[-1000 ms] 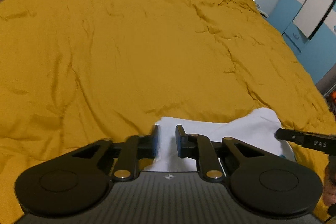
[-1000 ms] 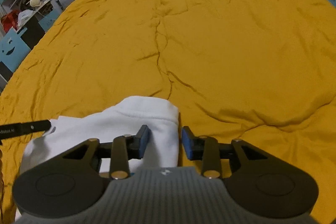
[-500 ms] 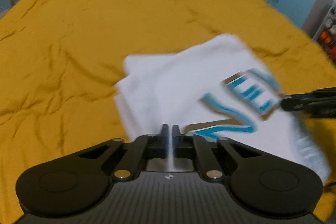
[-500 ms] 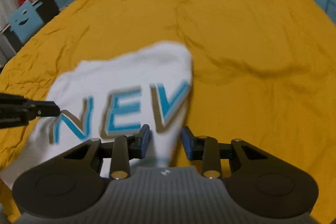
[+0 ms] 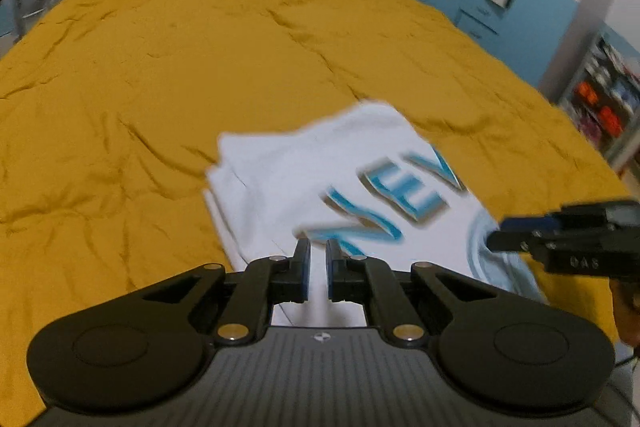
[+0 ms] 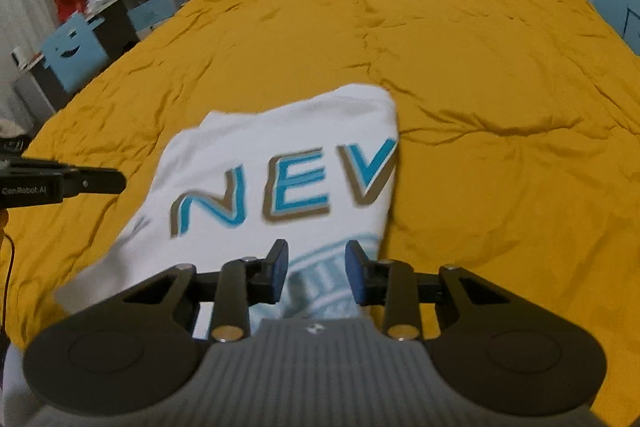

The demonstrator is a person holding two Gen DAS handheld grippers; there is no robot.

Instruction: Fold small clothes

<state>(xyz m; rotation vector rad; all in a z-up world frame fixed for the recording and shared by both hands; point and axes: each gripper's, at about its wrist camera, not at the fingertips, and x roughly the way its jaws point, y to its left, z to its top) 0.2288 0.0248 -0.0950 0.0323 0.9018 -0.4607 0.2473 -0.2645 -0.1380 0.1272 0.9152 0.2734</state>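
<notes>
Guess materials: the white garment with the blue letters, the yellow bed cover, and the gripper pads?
White garment: soft matte knit, probably cotton; it drapes limply, with a ribbed light-blue trim. The letters look like flat print.
Yellow bed cover: matte woven fabric over padding, judging by soft puffy creases.
Right gripper pads: blue, probably rubber or foam; the arms look like matte black plastic. Left gripper looks alike.

garment [image 6: 280,147]: soft white cloth, printed | bedspread [image 6: 480,67]: creased matt mustard cloth

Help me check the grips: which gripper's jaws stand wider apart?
The right gripper: its blue pads stand well apart, with bunched white shirt between them; the left gripper is pinched nearly shut on it.
</notes>
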